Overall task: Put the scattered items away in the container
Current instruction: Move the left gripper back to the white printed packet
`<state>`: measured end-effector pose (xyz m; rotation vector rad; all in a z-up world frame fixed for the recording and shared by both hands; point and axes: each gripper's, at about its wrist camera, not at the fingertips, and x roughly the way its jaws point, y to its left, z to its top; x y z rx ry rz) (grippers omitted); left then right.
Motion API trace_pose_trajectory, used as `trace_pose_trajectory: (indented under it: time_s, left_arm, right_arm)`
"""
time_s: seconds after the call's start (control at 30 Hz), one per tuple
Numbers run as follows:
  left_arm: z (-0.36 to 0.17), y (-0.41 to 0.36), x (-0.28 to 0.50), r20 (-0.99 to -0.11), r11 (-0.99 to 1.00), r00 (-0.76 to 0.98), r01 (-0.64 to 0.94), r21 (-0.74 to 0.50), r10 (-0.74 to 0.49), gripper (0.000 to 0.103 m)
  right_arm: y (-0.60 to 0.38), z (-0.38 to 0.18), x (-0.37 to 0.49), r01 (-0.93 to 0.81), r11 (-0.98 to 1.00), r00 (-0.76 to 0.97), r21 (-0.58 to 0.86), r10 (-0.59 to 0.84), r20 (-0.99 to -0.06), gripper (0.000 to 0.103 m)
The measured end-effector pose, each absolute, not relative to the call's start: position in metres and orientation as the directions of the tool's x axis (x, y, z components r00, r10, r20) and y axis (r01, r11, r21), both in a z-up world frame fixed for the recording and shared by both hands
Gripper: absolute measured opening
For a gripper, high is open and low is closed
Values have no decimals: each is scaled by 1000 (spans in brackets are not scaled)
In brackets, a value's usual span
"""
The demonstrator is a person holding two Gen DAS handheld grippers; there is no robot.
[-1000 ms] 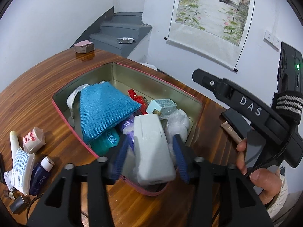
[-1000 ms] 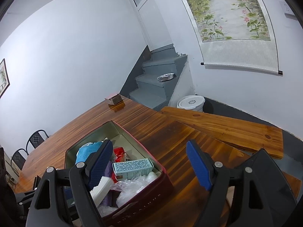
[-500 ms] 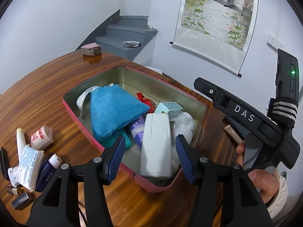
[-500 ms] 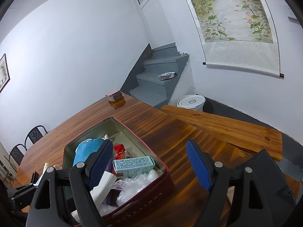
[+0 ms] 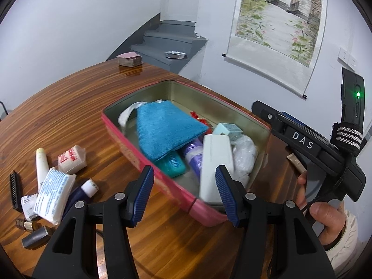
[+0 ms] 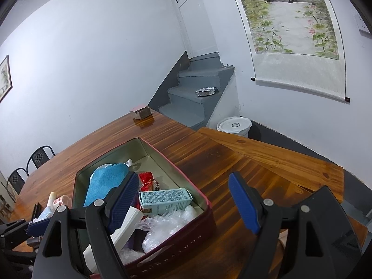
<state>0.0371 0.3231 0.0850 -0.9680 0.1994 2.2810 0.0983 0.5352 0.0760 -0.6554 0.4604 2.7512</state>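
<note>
— Starting at the left: a black comb (image 5: 15,191), a slim cream tube (image 5: 41,166), a red-and-white soft packet (image 5: 72,158), a blue-printed white tissue pack (image 5: 54,191) and a dark blue bottle with a white cap (image 5: 80,194) are lying loose on the glossy wooden surface (image 5: 69,107), well apart from nothing, all heaped together.

— And the left gripper (image 5: 184,191)?

— It's hanging open and empty over the near rim of the red rectangular tin (image 5: 162,186). Inside, a blue cloth pouch (image 5: 166,127), a tall white box (image 5: 216,162) and a crumpled clear bag (image 5: 244,153) are crowding the near end.

— The right gripper (image 6: 183,202)?

— Also gaping, holding nothing, hovering over the tin's right corner.

— What's worrying you?

— That heap. I'd guess closing on one piece could be nudging the bottle into rolling. And the white box is leaning on the rim, so a careless drop might be tipping it out.
</note>
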Motion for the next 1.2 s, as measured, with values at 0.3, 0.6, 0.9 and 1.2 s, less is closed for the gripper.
trace_pose_trajectory:
  time_s: [0.3,0.6,0.9,1.2]
  left_arm:
    - [84,269,23,-684,-844,-565,-518,-143,462,59]
    - [77,194,6,-693,-913,-613,-368,-173,379,59]
    - [62,139,-7,-715,-947,-623,-240,-214,319,59]
    - [60,139,-20,-711,-934,-610,-282,-219,351,59]
  right_arm:
    - [523,74,93,-327,-925,-855,191,204,-478,83]
    - [488,77,90,-251,-954,-874,164,150,-462,83]
    - [433,85,88,-95,-982,-887,163,10,-461,83]
    - [375,73,81,90,-968,-832,232,-201,-517,83]
